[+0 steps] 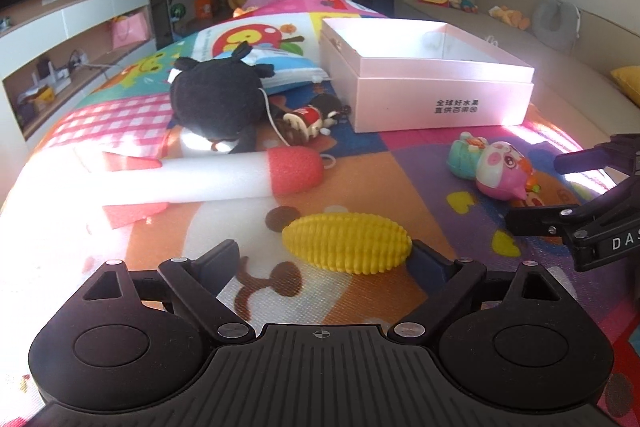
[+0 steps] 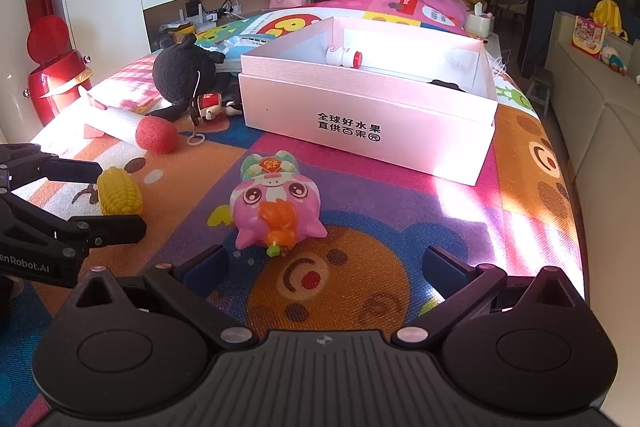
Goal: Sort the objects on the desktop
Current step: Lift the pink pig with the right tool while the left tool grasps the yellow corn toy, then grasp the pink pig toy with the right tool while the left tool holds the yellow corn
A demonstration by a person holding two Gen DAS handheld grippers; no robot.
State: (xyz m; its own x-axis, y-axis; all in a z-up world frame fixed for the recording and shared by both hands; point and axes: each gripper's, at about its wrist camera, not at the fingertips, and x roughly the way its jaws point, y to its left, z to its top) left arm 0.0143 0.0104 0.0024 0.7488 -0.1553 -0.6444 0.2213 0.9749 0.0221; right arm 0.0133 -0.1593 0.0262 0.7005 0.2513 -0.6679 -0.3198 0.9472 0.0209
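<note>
Left gripper [image 1: 324,259] wide, straddling yellow corn toy [image 1: 347,243], pads not pressing. Right gripper [image 2: 324,263] wide, empty, near pig toy [image 2: 276,209]. Step: corn pickup. Next: close, carry to far pink box [image 2: 368,115].

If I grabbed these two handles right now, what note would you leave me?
Left gripper: jaws wide, yellow corn toy lies between them, not pinched yet.
Right gripper: jaws wide and empty, just short of the pink pig toy.
Done: a small white bottle lies in the pink box.
Left on the mat: corn, pig, black plush, foam rocket, small figure beside the plush.
</note>
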